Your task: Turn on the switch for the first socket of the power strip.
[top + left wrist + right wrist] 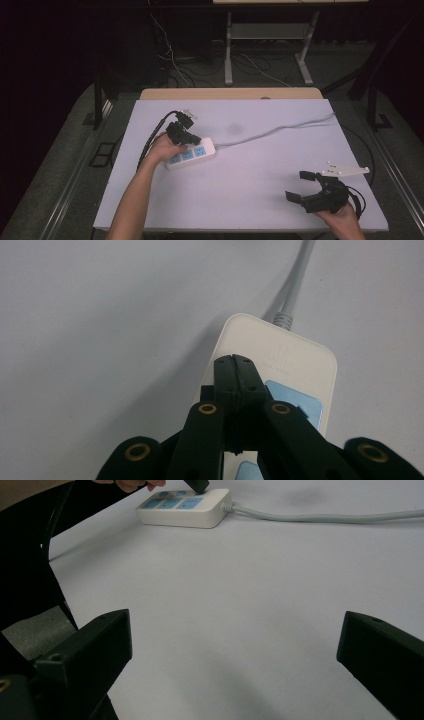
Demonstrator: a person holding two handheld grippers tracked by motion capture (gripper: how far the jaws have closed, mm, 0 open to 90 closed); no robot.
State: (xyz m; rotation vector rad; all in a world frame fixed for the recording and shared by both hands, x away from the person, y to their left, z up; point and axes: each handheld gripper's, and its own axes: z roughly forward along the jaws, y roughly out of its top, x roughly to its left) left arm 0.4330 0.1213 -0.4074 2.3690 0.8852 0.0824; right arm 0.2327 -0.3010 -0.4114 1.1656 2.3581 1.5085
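The power strip (192,153) lies left of centre on the white surface (260,200), its grey cord (280,129) running off toward the far right edge. The left tongs (192,140) are pressed closed, tips together with nothing between them, and rest on the strip's cord end, probably to pin it down or push a switch there (I can't make out a button). The right tongs (300,186) wait wide open and empty near the front right corner, well apart from the strip.

The left gripper view shows the closed tips meeting the white casing (280,350) just above a blue socket panel (295,402). The right gripper view gives the strip's side and the bare stretch between.
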